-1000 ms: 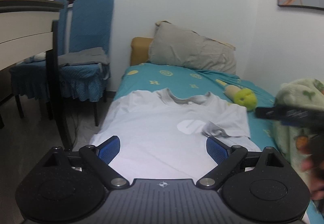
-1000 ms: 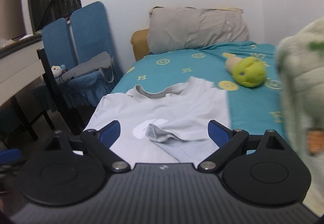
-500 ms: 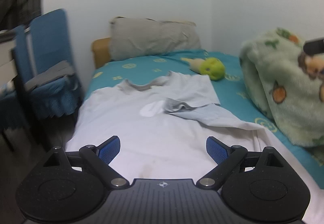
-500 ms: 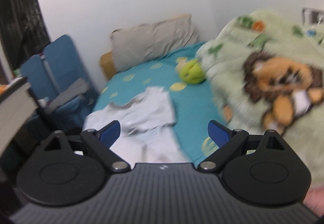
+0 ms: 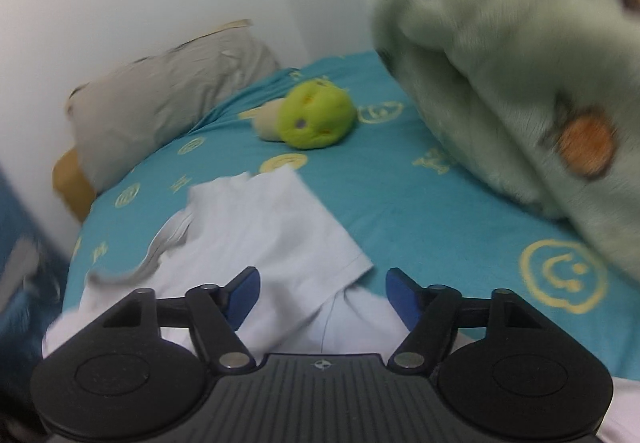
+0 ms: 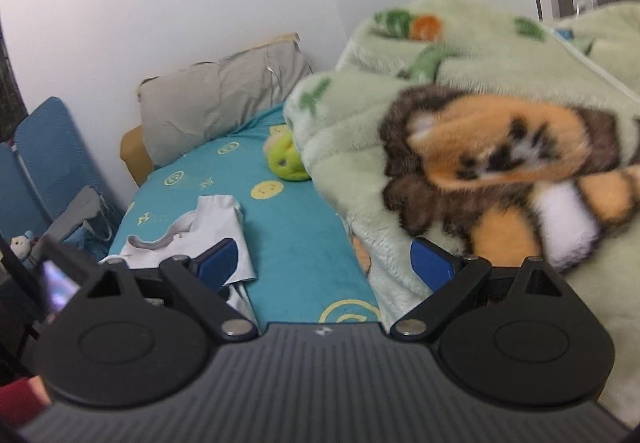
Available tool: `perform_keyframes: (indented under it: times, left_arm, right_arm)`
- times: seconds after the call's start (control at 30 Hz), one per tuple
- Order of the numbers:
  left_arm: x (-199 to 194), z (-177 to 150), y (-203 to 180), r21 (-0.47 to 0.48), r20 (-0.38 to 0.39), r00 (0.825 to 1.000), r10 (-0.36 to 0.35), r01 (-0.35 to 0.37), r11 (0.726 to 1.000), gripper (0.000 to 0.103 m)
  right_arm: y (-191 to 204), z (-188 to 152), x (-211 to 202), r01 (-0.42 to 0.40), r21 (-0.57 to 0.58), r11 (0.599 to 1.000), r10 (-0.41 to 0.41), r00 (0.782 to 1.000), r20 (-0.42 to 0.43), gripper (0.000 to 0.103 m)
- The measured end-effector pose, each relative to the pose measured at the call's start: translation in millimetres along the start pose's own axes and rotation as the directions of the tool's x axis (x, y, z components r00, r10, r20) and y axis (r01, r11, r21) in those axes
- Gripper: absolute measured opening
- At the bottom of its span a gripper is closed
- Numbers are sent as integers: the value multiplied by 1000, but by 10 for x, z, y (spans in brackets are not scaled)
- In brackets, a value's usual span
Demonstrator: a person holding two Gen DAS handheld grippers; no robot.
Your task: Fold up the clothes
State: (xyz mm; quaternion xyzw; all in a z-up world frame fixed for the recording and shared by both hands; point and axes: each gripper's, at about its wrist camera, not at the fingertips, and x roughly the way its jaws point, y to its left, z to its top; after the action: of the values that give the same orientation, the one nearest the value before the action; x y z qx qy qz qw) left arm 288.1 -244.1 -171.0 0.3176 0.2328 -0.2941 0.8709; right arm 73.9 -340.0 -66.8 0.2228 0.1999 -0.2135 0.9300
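On the bed (image 5: 400,203), a white T-shirt (image 5: 272,235) lies rumpled.
Both hand-held grippers, left (image 5: 322,293) and right (image 6: 324,261), gape empty; green blanket (image 6: 460,59) at 2 o'clock.

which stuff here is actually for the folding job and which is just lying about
For the job:
- white t-shirt, spread on the bed
- left tongs, open just above the shirt
- right tongs, open, holding nothing

Just lying about:
- green plush toy
- grey pillow
- green fleece blanket with a lion print
- blue chair
- teal bedsheet
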Motion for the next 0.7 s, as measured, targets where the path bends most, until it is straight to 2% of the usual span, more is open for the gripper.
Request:
perform_keyframes:
  times: [0.13,0.17,0.2,0.23,0.27,0.33,0.37,0.4,0.43,0.5,0.53,0.6,0.63,0.7]
  left_arm:
    - [390,-47,-5,55,-43,999,-5,7,998,55]
    - [420,-54,26,42,-34,999,-18,19,999,48]
    - [437,-57,72,17,-28,999,-31,31,999,33]
    - [419,-50,148,-32,-18,999,-48,47,998,27]
    - [378,-36,240,-92,3,998,-70,70,993,16]
    - [253,-40,465,-221,68,992,-106,118,968,12]
    - [178,-51,598,-291,102,988,-120,145,946,10]
    - [105,-67,753,-366,137,981,-139,181,913,7]
    - [31,-87,926,-443,178,971,-159,224,868,7]
    - [-78,-126,1280,-575,255,952,-169,290,765,5]
    - [-106,-157,1459,-635,274,950,-147,294,715,5]
    - [-105,-219,1816,-741,278,957,-87,271,615,4]
    - [-63,-247,1979,-781,258,965,-53,240,576,4]
    - [68,-303,2256,-840,179,984,15,145,523,4]
  right_arm:
    - [39,-20,129,4,-33,999,-3,1000,7,97]
    - [57,-31,145,4,-45,999,-3,1000,9,97]
    - [71,-40,154,5,-55,998,-4,1000,9,97]
    - [84,-48,163,6,-65,998,-5,1000,8,97]
    - [92,-50,159,5,-68,998,-5,1000,8,97]
    - [106,-54,146,3,-71,997,-3,1000,6,95]
    - [112,-52,131,1,-69,998,-1,1000,5,95]
    - [117,-52,112,0,-64,998,1,1000,4,95]
    - [136,-59,89,-2,-67,998,2,1000,6,95]
    - [179,-76,40,-5,-77,997,5,1000,10,95]
    - [200,-84,15,-6,-82,997,7,1000,13,95]
    - [235,-99,25,-14,-95,995,15,1000,15,95]
    - [253,-107,32,-18,-102,995,19,1000,16,95]
    - [287,-121,46,-26,-115,993,28,999,17,95]
